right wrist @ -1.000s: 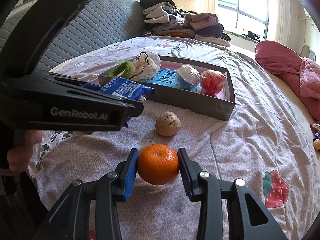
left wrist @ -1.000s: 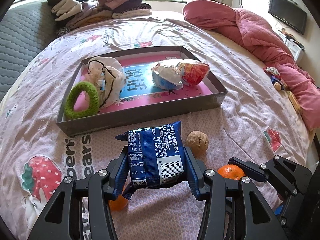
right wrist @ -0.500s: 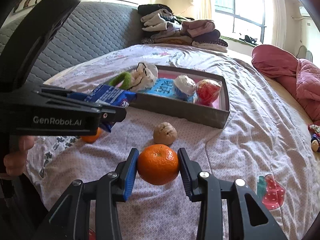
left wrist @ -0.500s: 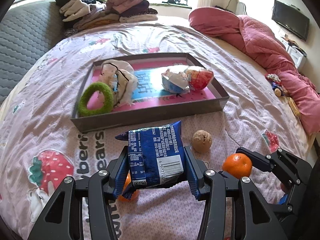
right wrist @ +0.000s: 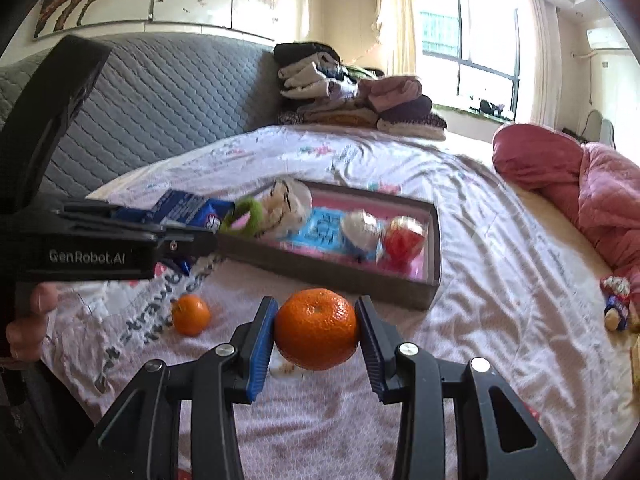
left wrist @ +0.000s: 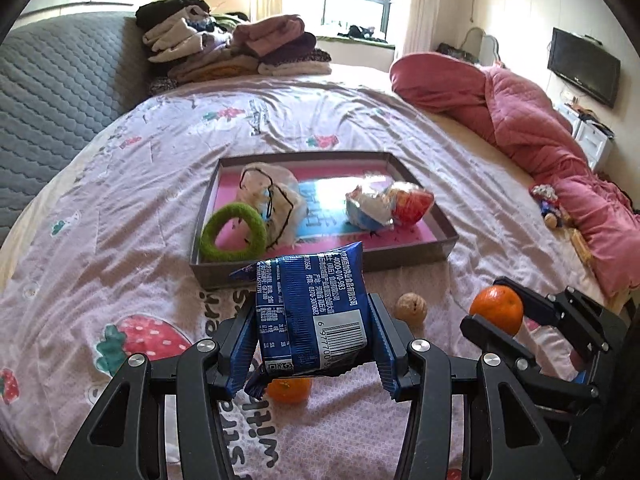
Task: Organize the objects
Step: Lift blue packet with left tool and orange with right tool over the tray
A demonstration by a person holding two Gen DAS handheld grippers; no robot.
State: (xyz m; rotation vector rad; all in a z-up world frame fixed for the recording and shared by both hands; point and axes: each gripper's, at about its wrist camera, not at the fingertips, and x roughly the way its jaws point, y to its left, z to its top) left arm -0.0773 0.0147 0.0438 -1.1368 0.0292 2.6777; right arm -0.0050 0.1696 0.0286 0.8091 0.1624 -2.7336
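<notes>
My left gripper [left wrist: 316,344] is shut on a blue snack packet [left wrist: 316,312] and holds it above the bed, short of the grey tray [left wrist: 320,264]. My right gripper [right wrist: 316,332] is shut on an orange tangerine [right wrist: 316,328], also held in the air; it also shows in the left wrist view [left wrist: 496,308]. The tray [right wrist: 432,240] holds a green ring [left wrist: 234,232], a white pouch [left wrist: 272,196] and two wrapped snacks [left wrist: 388,204]. A second tangerine [left wrist: 289,390] and a walnut [left wrist: 411,307] lie on the bedsheet.
A stack of folded clothes [left wrist: 232,52] sits at the head of the bed against the grey headboard [left wrist: 52,92]. A pink quilt [left wrist: 540,148] lies along the right side, with a small toy [left wrist: 548,204] beside it.
Both grippers have risen and pulled back from the tray, still holding the packet and the tangerine. The tangerine on the sheet has come into view under the left gripper.
</notes>
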